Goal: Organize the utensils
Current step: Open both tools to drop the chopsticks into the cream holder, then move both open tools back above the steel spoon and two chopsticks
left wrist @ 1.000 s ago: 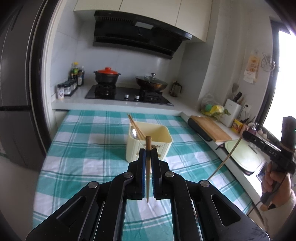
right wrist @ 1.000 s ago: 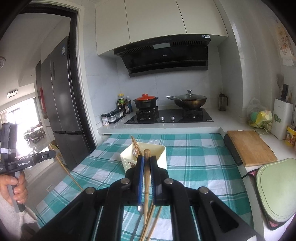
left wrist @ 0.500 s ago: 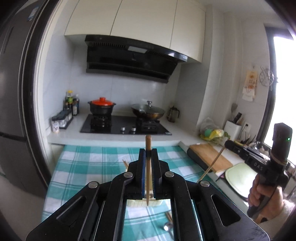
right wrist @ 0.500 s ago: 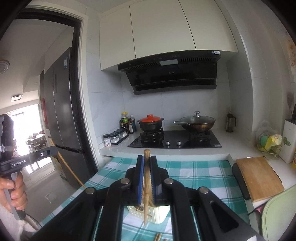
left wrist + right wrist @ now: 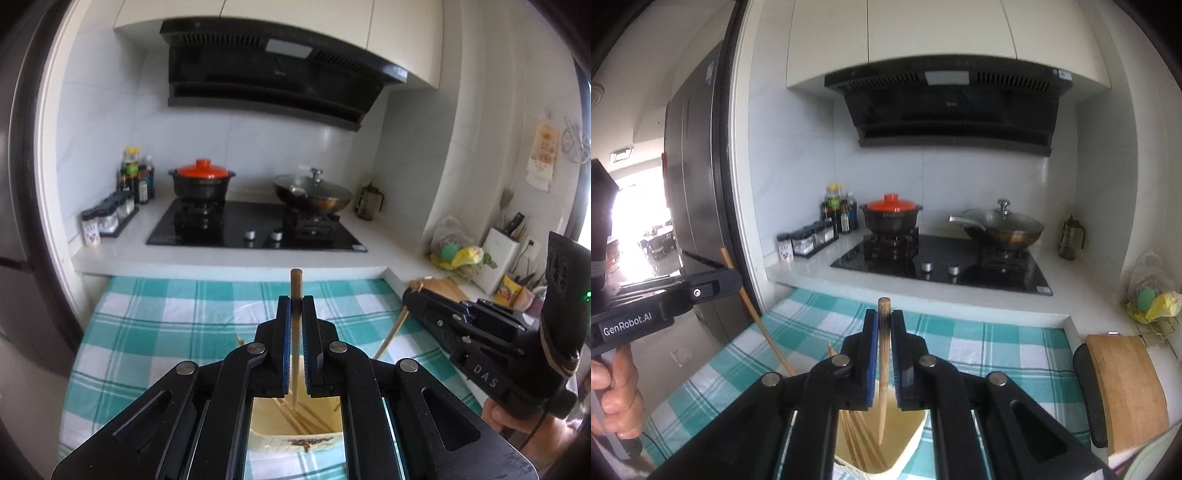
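Observation:
My left gripper [image 5: 296,301] is shut on a wooden chopstick [image 5: 296,284] that stands nearly upright, its thin tip hanging over the mouth of the cream utensil holder [image 5: 280,441]. Several chopsticks lean inside the holder. My right gripper [image 5: 884,314] is shut on a second chopstick [image 5: 883,369], whose tip dips into the same holder [image 5: 916,439]. In the left wrist view the right gripper [image 5: 410,295] is close by at the right with its chopstick [image 5: 391,336] slanting down. In the right wrist view the left gripper [image 5: 733,280] is at the left edge, a hand on its grip.
A teal checked cloth [image 5: 166,332] covers the table. Behind it are a black hob [image 5: 942,262] with a red-lidded pot [image 5: 891,216] and a lidded wok [image 5: 1004,229], and spice jars [image 5: 107,218]. A wooden cutting board [image 5: 1123,387] lies to the right, a dark fridge [image 5: 698,177] to the left.
Both grippers have come forward and together with their chopsticks. The holder, earlier ahead of the fingers, now lies right beneath them, and the loose utensils on the cloth have dropped out of view.

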### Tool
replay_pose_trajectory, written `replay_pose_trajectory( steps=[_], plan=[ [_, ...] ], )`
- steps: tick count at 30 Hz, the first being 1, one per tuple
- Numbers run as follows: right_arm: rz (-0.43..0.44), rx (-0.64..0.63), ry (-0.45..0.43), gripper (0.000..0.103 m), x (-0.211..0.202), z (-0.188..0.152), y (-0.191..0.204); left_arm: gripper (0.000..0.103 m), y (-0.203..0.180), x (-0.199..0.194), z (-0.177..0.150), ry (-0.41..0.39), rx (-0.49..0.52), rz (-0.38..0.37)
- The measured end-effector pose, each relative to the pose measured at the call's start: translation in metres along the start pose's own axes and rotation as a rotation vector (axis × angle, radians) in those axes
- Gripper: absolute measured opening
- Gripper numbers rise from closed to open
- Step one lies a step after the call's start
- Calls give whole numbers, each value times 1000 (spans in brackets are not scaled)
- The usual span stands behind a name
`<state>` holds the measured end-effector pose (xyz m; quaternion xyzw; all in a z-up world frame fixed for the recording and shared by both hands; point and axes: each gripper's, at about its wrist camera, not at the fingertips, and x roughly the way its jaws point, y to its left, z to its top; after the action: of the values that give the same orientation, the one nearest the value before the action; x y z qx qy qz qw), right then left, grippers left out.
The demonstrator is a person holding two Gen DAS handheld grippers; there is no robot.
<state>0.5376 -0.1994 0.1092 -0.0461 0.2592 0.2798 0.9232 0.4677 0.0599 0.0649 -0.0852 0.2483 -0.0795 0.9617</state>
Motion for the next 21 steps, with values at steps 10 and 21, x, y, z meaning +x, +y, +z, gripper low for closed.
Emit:
replay_pose_trajectory(
  steps=[10,21],
  plan=[
    [77,125,175,43,76,-38,-20,27,11,83,-39,231,-34,4],
    [97,147,237,54,12,-83,-13,87,13,11,-122,400,152,75]
  ],
)
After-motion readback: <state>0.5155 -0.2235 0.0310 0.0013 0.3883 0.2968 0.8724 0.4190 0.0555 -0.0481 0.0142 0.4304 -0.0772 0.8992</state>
